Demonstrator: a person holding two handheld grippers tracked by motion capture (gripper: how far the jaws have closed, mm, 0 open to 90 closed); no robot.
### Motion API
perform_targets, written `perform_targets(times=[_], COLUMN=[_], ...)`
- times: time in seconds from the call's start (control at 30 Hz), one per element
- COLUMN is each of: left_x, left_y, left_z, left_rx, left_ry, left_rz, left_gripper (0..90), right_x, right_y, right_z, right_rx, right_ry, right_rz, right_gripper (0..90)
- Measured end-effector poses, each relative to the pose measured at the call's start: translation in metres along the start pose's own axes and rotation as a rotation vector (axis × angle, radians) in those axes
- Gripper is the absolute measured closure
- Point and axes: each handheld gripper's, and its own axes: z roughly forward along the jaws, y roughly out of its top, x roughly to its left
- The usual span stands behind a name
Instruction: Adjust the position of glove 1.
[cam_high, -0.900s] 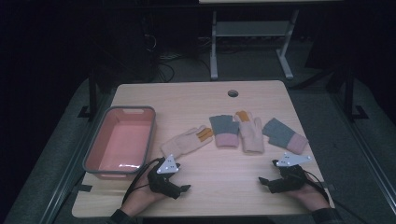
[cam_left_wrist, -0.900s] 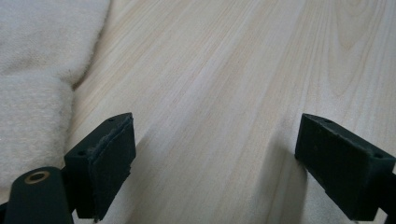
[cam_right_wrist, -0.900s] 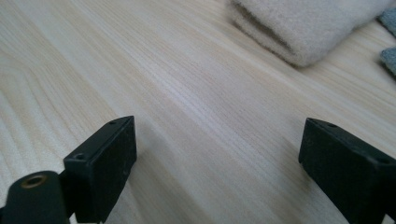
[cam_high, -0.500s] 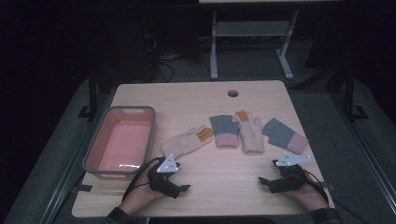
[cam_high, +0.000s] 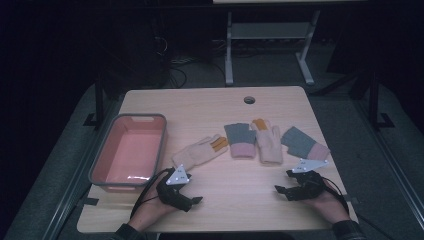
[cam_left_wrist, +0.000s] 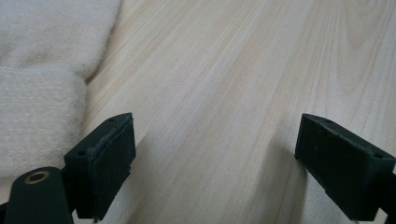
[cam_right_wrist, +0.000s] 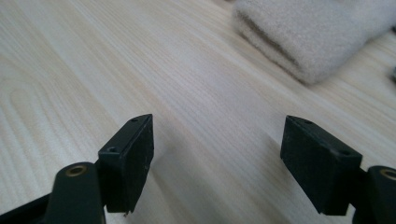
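**Table** (cam_high: 215, 105): light wood, with a round cable hole (cam_high: 249, 99) near its far edge.

**Basin** (cam_high: 100, 165): pink with a grey rim, at the left of the table, nothing inside it.

**Gloves, four, in a row across the middle:**
- cream glove with orange fingertips (cam_high: 200, 151), lying aslant just right of the basin; its cuff end lay just beside the left gripper and showed as cream knit (cam_left_wrist: 42, 93) at the left of the left gripper view.
- grey glove with pink cuff (cam_high: 240, 140), flat, fingers pointing away.
- second cream glove (cam_high: 267, 142), orange-tipped, touching or nearly touching the grey one beside it; cream knit that was probably its cuff (cam_right_wrist: 317, 32) lay ahead in the right gripper view.
- second grey glove with pink cuff (cam_high: 304, 143), farthest right, aslant.

**Left gripper** (cam_high: 192, 200): rested low on the near table, jaws wide apart, bare wood between them.

**Right gripper** (cam_high: 280, 190): likewise low at the near right, jaws apart, holding nothing.

**Step in hand (judgement):** the start; nothing gathered, all gloves still on the table, presumably bound for the basin.

**Next move (judgement):** the left gripper would need to swing toward the near cream glove's cuff, press its jaws flat onto the knit and pinch enough fabric to lift the limp glove.
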Motion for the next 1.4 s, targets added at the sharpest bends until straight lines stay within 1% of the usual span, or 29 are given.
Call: perform_targets(times=[0.03, 0.07, 0.1, 0.13, 0.17, 0.23, 0.27, 0.33, 0.37, 0.43, 0.47, 0.5, 0.57, 0.63, 0.67, 0.7, 0.77, 0.8, 0.83, 0.93, 0.97, 1.0, 1.03, 1.07, 1.2, 1.23, 1.27, 1.33, 1.4], left_x=[0.0, 0.0, 0.0, 0.0, 0.001, 0.001, 0.0, 0.0, 0.0, 0.0, 0.0, 0.0, 0.0, 0.0, 0.0, 0.0, 0.0, 0.0, 0.0, 0.001, 0.001, 0.001, 0.001, 0.0, 0.001, 0.001, 0.001, 0.001, 0.001], left_y=[0.0, 0.0, 0.0, 0.0, 0.0, 0.0, 0.0, 0.0, 0.0, 0.0, 0.0, 0.0, 0.0, 0.0, 0.0, 0.0, 0.0, 0.0, 0.0, 0.0, 0.0, 0.0, 0.0, 0.0, 0.0, 0.0, 0.0, 0.0, 0.0], left_z=[0.0, 0.0, 0.0, 0.0, 0.0, 0.0, 0.0, 0.0, 0.0, 0.0, 0.0, 0.0, 0.0, -0.001, -0.001, -0.001, -0.001, -0.001, -0.001, -0.001, -0.001, -0.001, -0.001, -0.001, 0.0, -0.001, 0.0, -0.001, -0.001], left_rx=[0.001, 0.0, 0.0, 0.0, 0.001, 0.001, 0.001, 0.001, 0.001, 0.002, 0.002, 0.002, 0.006, 0.007, 0.007, 0.007, 0.008, 0.009, 0.008, 0.009, 0.01, 0.01, 0.009, 0.01, 0.009, 0.009, 0.009, 0.009, 0.009], left_ry=[0.0, -0.001, -0.003, -0.003, -0.002, -0.003, -0.003, -0.003, -0.002, -0.002, -0.002, -0.002, -0.003, -0.003, -0.003, -0.003, -0.003, -0.003, -0.003, -0.002, -0.003, -0.003, -0.004, -0.003, -0.004, -0.004, -0.004, -0.004, -0.004], left_rz=[0.0, 0.002, 0.004, 0.004, 0.004, 0.005, 0.004, 0.004, 0.003, 0.002, 0.002, 0.002, 0.002, 0.003, 0.004, 0.004, 0.005, 0.005, 0.005, 0.008, 0.007, 0.008, 0.007, 0.006, 0.007, 0.008, 0.006, 0.007, 0.007], left_gripper=[11.6, 11.6, 11.6, 11.6, 11.6, 11.6, 11.6, 11.6, 11.6, 11.7, 11.7, 11.6, 11.6, 11.7, 11.6, 11.6, 11.6, 11.7, 11.7, 11.7, 11.6, 11.6, 11.7, 11.6, 11.6, 11.6, 11.6, 11.6, 11.6], right_x=[-0.001, -0.001, -0.003, -0.003, -0.003, -0.006, -0.008, -0.01, -0.011, -0.014, -0.015, -0.019, -0.023, -0.025, -0.027, -0.031, -0.031, -0.032, -0.035, -0.039, -0.04, -0.042, -0.043, -0.047, -0.051, -0.052, -0.055, -0.055, -0.054], right_y=[0.001, 0.001, 0.004, 0.004, 0.006, 0.013, 0.016, 0.022, 0.024, 0.03, 0.031, 0.036, 0.04, 0.042, 0.044, 0.048, 0.049, 0.051, 0.055, 0.057, 0.058, 0.059, 0.06, 0.064, 0.068, 0.068, 0.067, 0.065, 0.065], right_z=[0.0, 0.001, 0.0, 0.0, -0.001, -0.002, -0.002, -0.002, -0.002, -0.002, -0.001, 0.001, 0.003, 0.004, 0.004, 0.006, 0.007, 0.008, 0.011, 0.013, 0.015, 0.017, 0.019, 0.021, 0.029, 0.032, 0.04, 0.046, 0.047], right_rx=[-0.003, -0.008, -0.025, -0.025, -0.028, -0.049, -0.064, -0.068, -0.073, -0.076, -0.084, -0.078, -0.082, -0.081, -0.091, -0.087, -0.087, -0.096, -0.088, -0.097, -0.095, -0.078, -0.081, -0.087, -0.086, -0.085, -0.062, -0.029, -0.032], right_ry=[-0.003, -0.005, -0.001, -0.001, -0.001, -0.01, -0.012, -0.01, -0.018, -0.026, -0.026, -0.036, -0.042, -0.044, -0.044, -0.048, -0.053, -0.051, -0.058, -0.054, -0.056, -0.061, -0.068, -0.069, -0.072, -0.069, -0.07, -0.06, -0.055], right_rz=[-0.013, -0.008, -0.005, -0.005, 0.003, -0.002, -0.002, 0.007, 0.0, 0.005, 0.005, 0.001, 0.0, 0.0, 0.011, -0.002, -0.002, 0.007, -0.004, -0.001, -0.003, -0.006, -0.01, 0.0, -0.007, 0.001, -0.002, -0.006, 0.0], right_gripper=[25.3, 25.8, 31.9, 31.9, 34.8, 46.3, 50.2, 59.2, 62.2, 70.7, 73.3, 78.9, 83.2, 84.8, 86.9, 88.5, 88.9, 89.7, 89.9, 90.0, 90.0, 90.0, 90.0, 90.0, 90.0, 90.0, 90.0, 90.0, 90.0])
